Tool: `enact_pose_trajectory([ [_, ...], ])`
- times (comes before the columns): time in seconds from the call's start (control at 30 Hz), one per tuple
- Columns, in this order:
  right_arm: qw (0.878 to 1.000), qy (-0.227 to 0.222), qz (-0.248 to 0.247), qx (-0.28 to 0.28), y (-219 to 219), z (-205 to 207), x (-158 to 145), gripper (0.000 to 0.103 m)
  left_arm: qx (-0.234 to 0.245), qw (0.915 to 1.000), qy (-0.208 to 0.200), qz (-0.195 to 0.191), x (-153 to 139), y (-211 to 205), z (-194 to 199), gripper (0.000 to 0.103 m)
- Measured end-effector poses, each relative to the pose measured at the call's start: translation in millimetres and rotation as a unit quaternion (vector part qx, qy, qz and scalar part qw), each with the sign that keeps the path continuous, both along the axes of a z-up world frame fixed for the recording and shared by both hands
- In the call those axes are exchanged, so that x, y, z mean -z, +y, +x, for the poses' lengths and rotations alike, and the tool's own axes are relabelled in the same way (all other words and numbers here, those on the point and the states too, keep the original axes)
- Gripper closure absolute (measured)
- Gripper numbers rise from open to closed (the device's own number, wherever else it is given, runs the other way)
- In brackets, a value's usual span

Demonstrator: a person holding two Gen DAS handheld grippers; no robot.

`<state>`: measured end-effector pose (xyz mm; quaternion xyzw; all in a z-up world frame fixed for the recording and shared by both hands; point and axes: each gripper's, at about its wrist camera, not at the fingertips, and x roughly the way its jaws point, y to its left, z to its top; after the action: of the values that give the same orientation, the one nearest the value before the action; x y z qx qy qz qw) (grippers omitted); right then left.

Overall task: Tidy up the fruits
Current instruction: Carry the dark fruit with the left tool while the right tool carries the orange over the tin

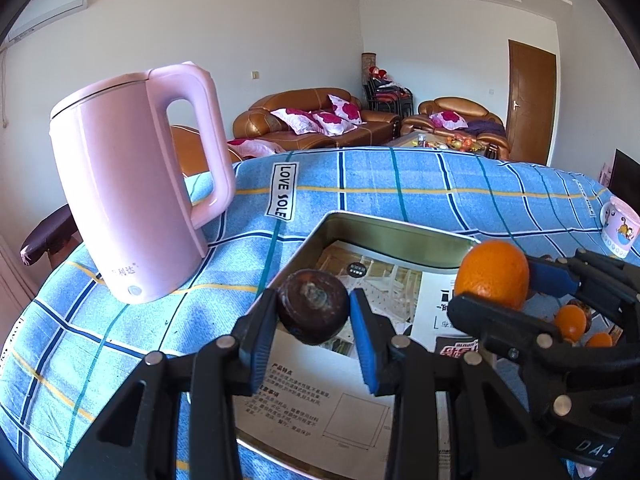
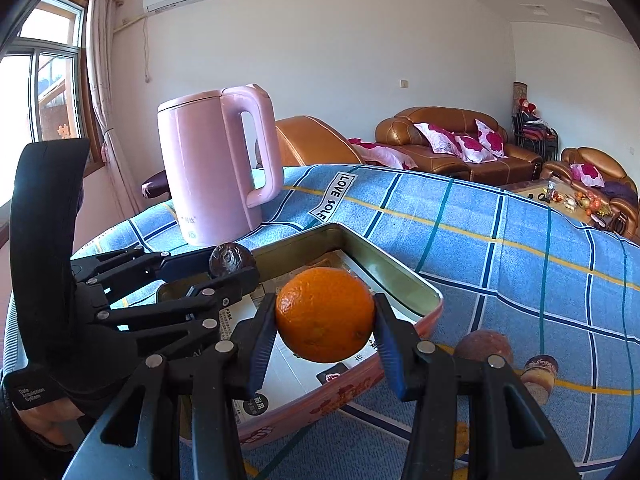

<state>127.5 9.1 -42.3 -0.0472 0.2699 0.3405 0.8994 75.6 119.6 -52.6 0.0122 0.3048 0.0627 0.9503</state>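
My left gripper [image 1: 313, 312] is shut on a dark brown wrinkled fruit [image 1: 312, 306] and holds it above the near left edge of an open metal tin [image 1: 384, 228]. My right gripper [image 2: 325, 320] is shut on an orange [image 2: 325, 314] and holds it above the same tin [image 2: 400, 276]. Each gripper shows in the other's view: the right with the orange [image 1: 493, 274], the left with the dark fruit [image 2: 232, 260]. Printed paper lines the tin. Two small oranges [image 1: 572, 322] lie past the right gripper.
A pink electric kettle [image 1: 136, 188] stands on the blue checked cloth [image 1: 440, 184] left of the tin. A mug [image 1: 619, 232] stands at the far right. Brown fruits [image 2: 484, 346] lie right of the tin. Sofas and a coffee table are behind.
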Motion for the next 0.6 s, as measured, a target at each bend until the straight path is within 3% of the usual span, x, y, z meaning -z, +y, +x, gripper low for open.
enact_pose_trajectory([
  [0.6, 0.999, 0.018, -0.028, -0.008, 9, 4, 15, 0.054, -0.004, 0.9993, 0.025, -0.029, 12, 10, 13, 0.065],
])
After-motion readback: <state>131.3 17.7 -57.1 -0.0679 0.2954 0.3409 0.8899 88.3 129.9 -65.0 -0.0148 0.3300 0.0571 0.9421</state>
